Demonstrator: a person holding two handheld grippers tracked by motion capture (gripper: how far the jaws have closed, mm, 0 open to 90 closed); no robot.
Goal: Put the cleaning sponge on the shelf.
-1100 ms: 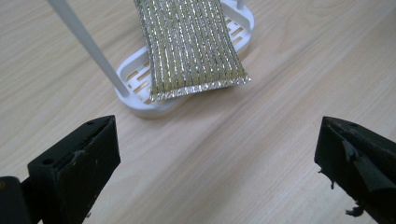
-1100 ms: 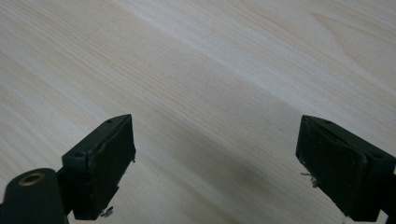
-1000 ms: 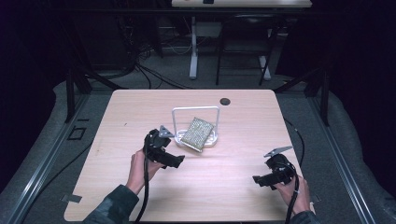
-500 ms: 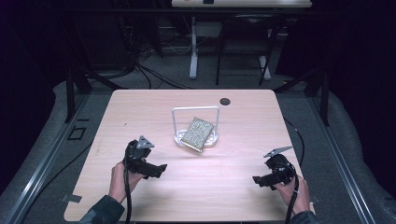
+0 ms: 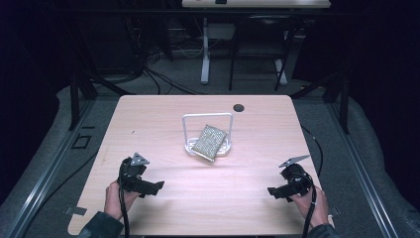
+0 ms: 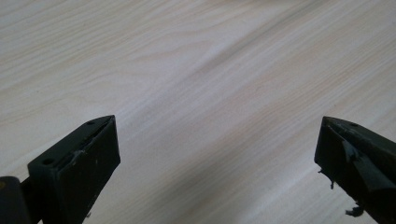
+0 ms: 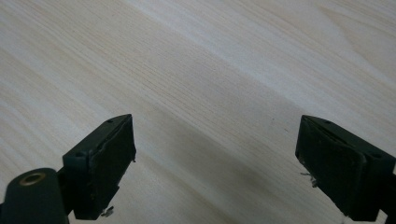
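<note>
1. Both grippers sit low in the high view: the left gripper (image 5: 157, 187) at the lower left of the frame and the right gripper (image 5: 271, 191) at the lower right, each held in a hand near the near edge of the table (image 5: 148, 119).
2. Seen in the left gripper view, the left gripper's (image 6: 217, 154) jaws stand wide apart with bare pale wood grain between them; nothing is held.
3. Seen in the right gripper view, the right gripper's (image 7: 215, 154) jaws are likewise spread wide over bare wood, gripping nothing.
4. A white wire rack (image 5: 188, 130) stands at the centre of the table, well apart from both grippers.
5. A gold-speckled sponge (image 5: 209, 142) rests on the rack's base, tilted, with one corner pointing toward the lower part of the frame.
6. A small dark round hole (image 5: 239, 107) lies near the far edge of the table, up and to the right of the rack.
7. Each gripper carries a grey three-cornered plate on top, and a black cable trails from each toward the bottom of the frame.
8. Beyond the table, in the dark upper part of the frame, stand desk legs and cables on the floor.
</note>
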